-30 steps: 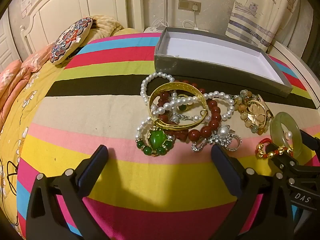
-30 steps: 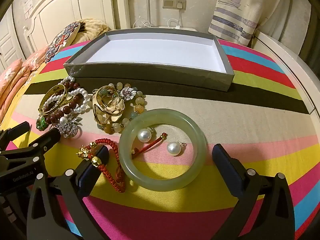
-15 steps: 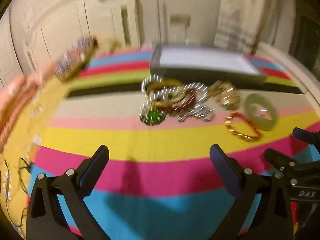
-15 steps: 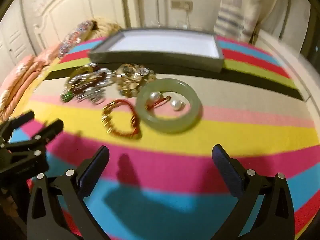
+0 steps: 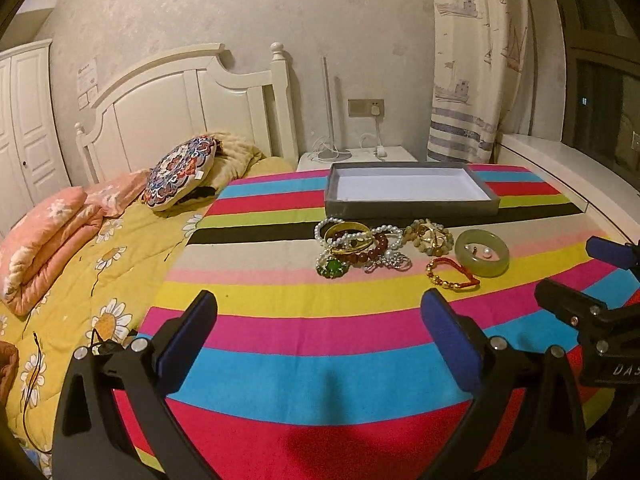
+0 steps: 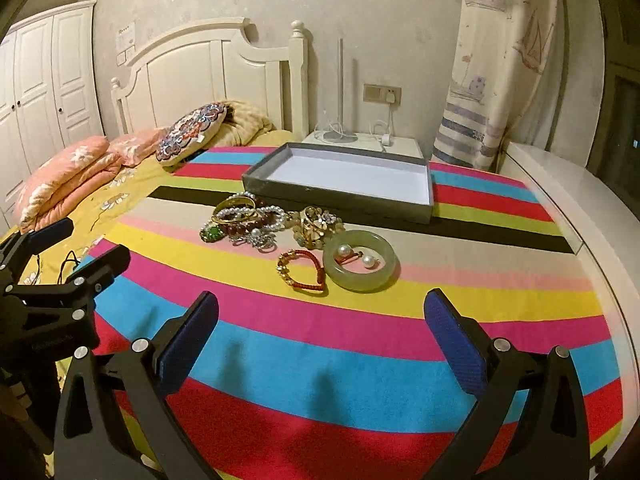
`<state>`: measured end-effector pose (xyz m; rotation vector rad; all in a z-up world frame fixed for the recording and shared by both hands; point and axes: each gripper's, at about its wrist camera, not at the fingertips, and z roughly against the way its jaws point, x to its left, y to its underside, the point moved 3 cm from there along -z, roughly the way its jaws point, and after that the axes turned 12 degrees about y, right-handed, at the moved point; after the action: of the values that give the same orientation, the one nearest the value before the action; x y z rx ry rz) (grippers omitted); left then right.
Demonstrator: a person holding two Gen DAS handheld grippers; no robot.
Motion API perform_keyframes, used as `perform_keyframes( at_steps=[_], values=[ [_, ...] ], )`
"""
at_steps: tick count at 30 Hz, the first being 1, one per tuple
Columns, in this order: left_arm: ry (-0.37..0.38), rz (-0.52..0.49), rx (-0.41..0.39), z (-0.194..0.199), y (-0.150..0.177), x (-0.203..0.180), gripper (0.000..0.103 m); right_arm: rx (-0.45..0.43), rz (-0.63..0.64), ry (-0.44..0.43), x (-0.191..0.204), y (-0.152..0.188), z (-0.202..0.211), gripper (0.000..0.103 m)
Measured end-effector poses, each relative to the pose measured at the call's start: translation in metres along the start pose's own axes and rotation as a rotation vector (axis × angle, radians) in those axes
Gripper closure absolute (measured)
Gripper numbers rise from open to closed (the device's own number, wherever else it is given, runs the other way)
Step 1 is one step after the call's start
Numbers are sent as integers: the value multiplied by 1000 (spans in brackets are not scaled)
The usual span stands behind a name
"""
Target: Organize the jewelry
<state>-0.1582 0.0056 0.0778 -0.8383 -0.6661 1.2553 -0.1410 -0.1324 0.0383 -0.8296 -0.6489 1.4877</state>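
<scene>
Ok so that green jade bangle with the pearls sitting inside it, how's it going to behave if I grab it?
The jade bangle looks like a rigid, glossy ring, so it probably keeps its shape but may slip between the pads. It lies flat on soft striped cloth, so it is unlikely to roll until lifted. The two pearl earrings inside look loose and would likely stay behind.

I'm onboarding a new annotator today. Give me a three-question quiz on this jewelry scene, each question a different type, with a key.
1. True or false: the grey box already holds a bracelet.
2. Multiple choice: what lies inside the jade bangle? A) a gold ring B) two pearl earrings C) a green pendant
3. Fill in: both the left gripper and the right gripper are ____, holding nothing.

Key:
1. False; its white floor is bare.
2. B; the pearl earrings sit within the ring, with an end of the red cord bracelet beside them.
3. Open.
</scene>
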Motion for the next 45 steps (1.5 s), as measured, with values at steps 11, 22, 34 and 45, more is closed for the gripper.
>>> perform_keyframes(
  at_steps=[11,22,34,45],
  values=[
    [2,15,3,-2,1,4,2,12,8,-14,9,10,-7,4],
    [-44,-10,9,1,3,2,2,19,-8,-31,9,10,-7,4],
    [-50,21,-4,24,5,-1,2,-1,-3,-68,3,12,1,4],
    [-25,45,4,25,4,-12,2,-42,24,-63,-5,12,12,4]
  ],
)
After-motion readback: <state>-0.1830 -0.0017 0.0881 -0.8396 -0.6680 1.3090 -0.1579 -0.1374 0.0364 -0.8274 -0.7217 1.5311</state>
